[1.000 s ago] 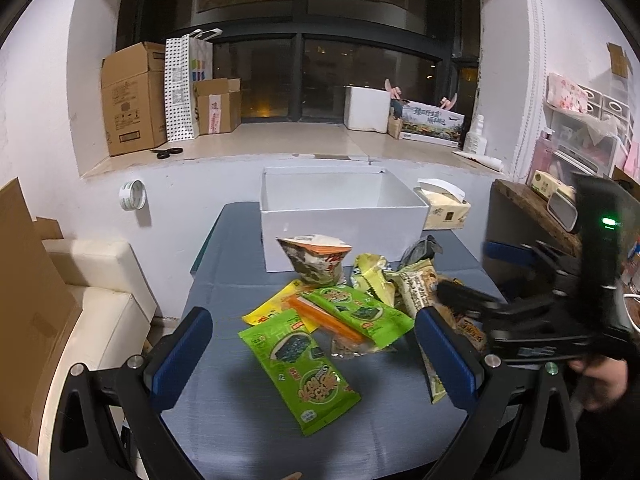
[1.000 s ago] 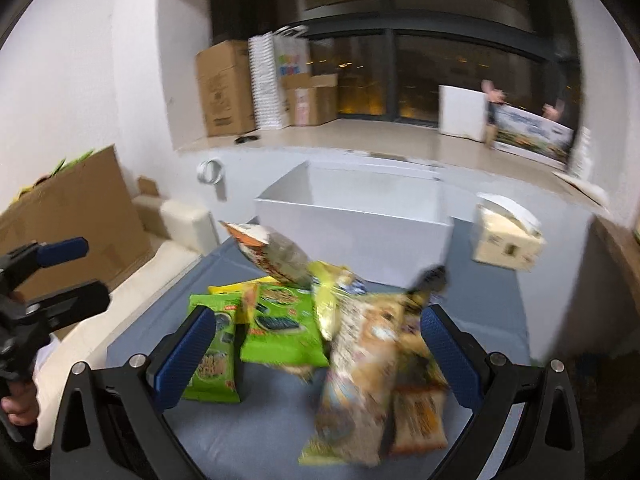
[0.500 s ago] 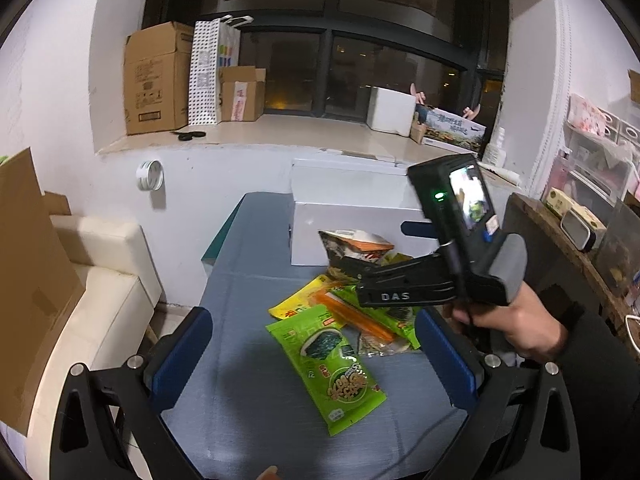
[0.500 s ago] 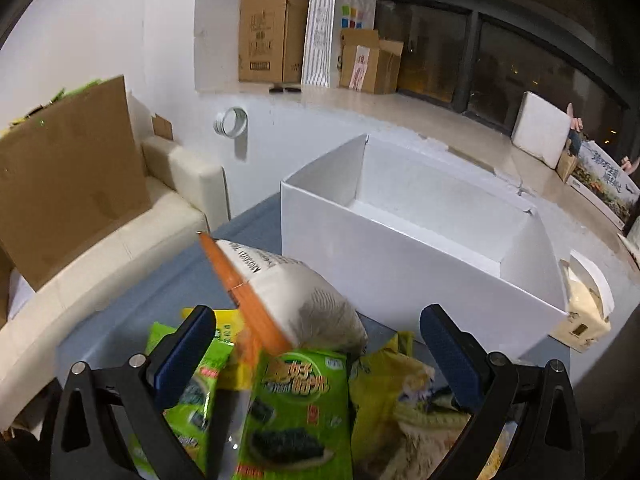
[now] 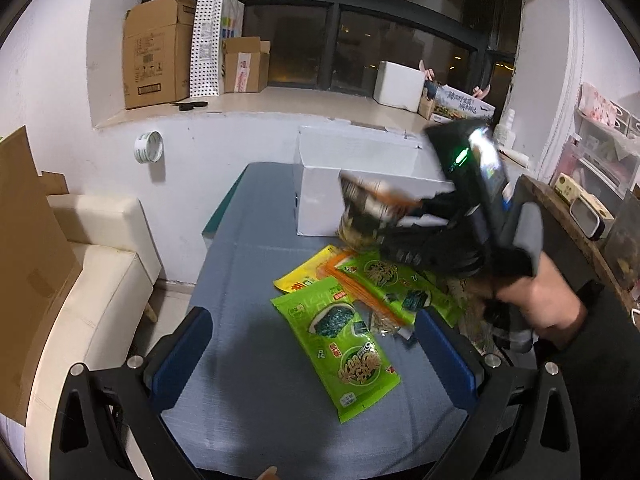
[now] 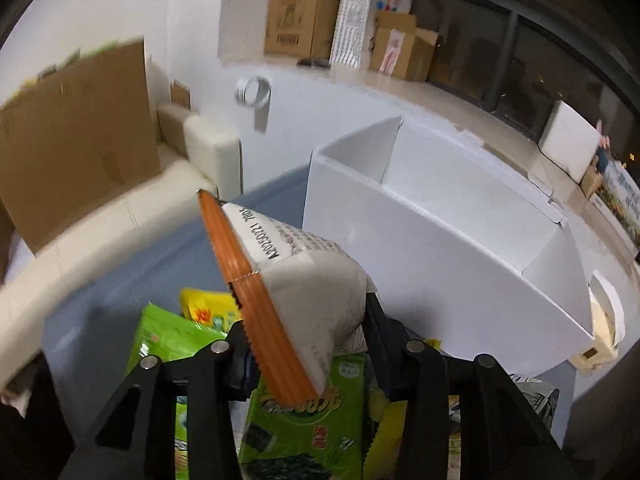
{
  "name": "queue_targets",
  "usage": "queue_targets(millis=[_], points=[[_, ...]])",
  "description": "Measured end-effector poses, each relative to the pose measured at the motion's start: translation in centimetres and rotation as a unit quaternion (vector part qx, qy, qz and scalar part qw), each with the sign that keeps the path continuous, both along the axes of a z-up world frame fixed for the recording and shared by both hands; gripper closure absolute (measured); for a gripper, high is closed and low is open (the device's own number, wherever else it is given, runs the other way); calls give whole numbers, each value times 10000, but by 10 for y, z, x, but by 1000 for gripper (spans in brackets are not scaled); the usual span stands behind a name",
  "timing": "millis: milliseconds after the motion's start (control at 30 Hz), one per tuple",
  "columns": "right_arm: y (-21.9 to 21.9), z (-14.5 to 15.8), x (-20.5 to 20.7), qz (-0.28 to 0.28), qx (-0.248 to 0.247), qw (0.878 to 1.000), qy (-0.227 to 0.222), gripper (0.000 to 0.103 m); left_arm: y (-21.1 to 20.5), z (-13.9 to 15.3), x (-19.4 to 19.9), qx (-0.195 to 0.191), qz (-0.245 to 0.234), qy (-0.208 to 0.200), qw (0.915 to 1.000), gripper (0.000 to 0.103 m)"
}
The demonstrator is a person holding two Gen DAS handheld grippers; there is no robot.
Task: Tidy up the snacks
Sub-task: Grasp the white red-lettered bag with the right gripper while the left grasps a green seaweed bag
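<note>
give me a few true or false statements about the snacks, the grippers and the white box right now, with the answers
1. The right gripper is shut on the puffy white snack bag with an orange sealed edge. True.
2. That bag is already inside the open white cardboard box. False: it is held in the air in front of the box, above the pile.
3. The left gripper holds a green packet. False: its jaws are open and hold nothing.
4. The flat green seaweed snack packet lies on the blue-grey tablecloth. True.
5. The white box is full of snacks. False: the part of its inside that shows holds none.
</note>
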State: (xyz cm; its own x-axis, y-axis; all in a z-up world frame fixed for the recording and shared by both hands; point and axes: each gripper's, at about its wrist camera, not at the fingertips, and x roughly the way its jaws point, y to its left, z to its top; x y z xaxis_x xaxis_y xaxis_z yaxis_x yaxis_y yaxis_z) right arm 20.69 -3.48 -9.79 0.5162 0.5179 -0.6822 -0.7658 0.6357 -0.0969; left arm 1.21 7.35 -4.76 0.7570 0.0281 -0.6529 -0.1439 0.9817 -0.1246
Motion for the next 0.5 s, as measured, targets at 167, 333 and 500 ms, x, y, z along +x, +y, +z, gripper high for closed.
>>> queue_targets(millis=[167, 333, 500], points=[[-31, 35, -4, -117, 859, 9960, 209, 58, -6, -10, 9, -19, -107, 131, 9999, 0], [-63, 72, -28, -252, 1320, 9908, -181, 58, -12, -33, 26, -59, -149, 482, 9987, 0], [-108, 96, -66, -572, 1569, 9841, -599, 58, -13, -66, 54, -89, 81, 1023, 9947, 0]])
